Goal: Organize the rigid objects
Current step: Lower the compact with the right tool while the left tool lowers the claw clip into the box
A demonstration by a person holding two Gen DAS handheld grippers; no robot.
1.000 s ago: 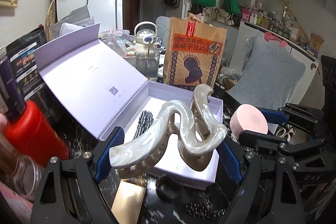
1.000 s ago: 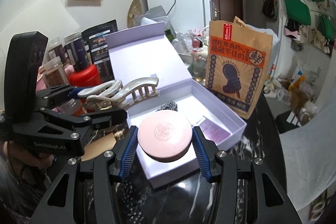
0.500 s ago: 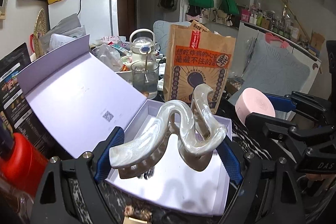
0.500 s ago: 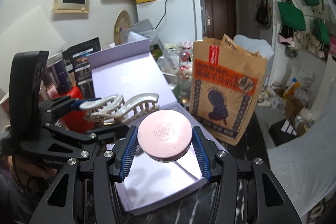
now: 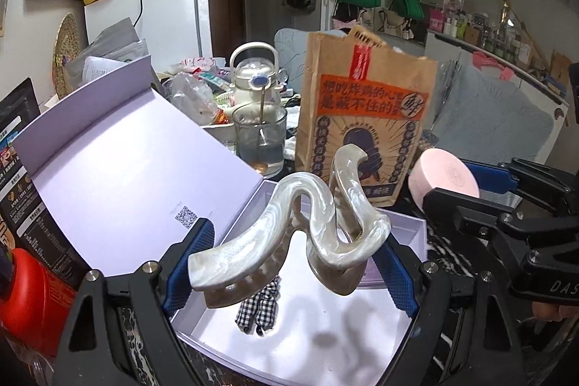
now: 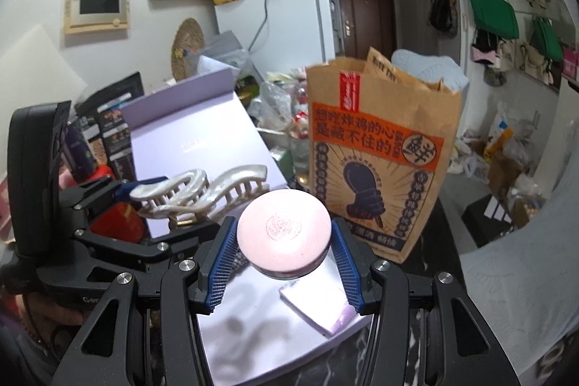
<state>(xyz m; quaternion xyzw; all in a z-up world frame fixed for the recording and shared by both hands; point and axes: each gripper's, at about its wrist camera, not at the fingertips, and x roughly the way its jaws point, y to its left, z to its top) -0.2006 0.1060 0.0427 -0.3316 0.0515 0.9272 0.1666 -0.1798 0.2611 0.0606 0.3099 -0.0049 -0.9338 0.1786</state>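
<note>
My left gripper (image 5: 286,272) is shut on a wavy pearl-white hair claw (image 5: 289,241), held above the open lilac box (image 5: 325,350). The claw also shows in the right wrist view (image 6: 202,194). My right gripper (image 6: 284,263) is shut on a round pink compact (image 6: 284,234), held over the box's right part; the compact also shows in the left wrist view (image 5: 443,178). In the box lie a black-and-white checked item (image 5: 258,308) and a small lilac card (image 6: 318,306). The box lid (image 5: 126,183) stands open at the left.
A brown paper bag (image 5: 362,129) stands just behind the box, with a glass with a spoon (image 5: 258,140) and a white kettle (image 5: 253,82) beside it. A red container (image 5: 32,299) and black packets (image 5: 18,147) stand at the left. The tabletop is dark marble.
Both grippers moved forward and up over the box with their objects still held; the box interior now lies directly beneath them.
</note>
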